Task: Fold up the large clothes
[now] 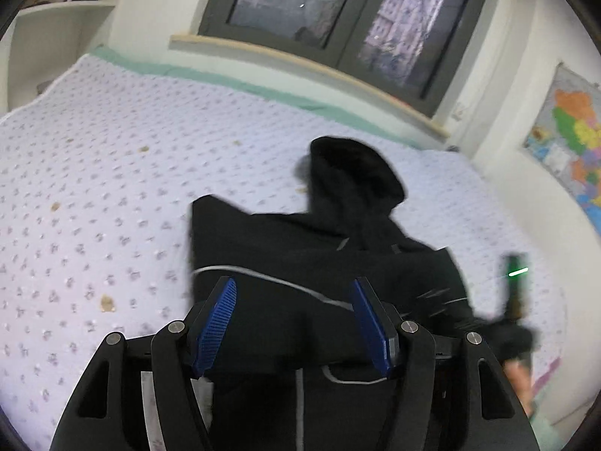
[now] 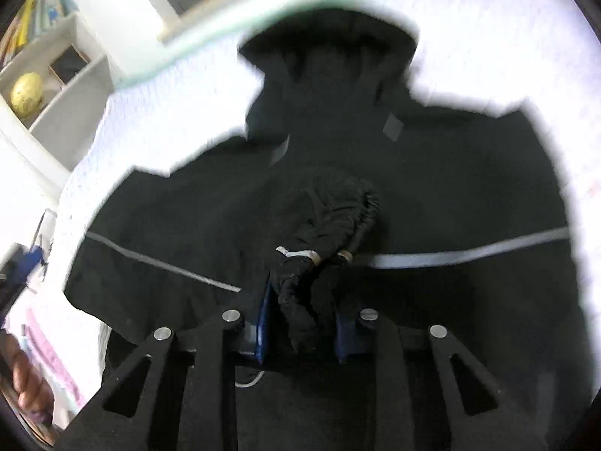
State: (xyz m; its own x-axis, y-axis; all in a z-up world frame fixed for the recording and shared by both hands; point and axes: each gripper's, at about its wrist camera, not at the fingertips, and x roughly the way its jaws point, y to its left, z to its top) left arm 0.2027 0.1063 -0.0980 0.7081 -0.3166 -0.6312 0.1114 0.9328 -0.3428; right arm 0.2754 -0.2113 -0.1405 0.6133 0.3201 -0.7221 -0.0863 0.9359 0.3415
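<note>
Nearest the lens, left gripper [image 1: 295, 323] with blue pads [image 1: 218, 319] apart and clamped on nothing, hovering over the near part of the black hooded jacket [image 1: 300, 248], spread on the bed [image 1: 112, 150] toward its right edge, hood [image 1: 353, 173] toward the window-side edge. Further right, right gripper [image 2: 302, 323] pinched together on a bunched cuff [image 2: 300, 282] over the jacket's middle: a risk of slipping fabric or a dragged, lopsided fold, judging by so small a bite. Hard to make out: layers within the black cloth, near hem behind the jaws, blurred edges.
</note>
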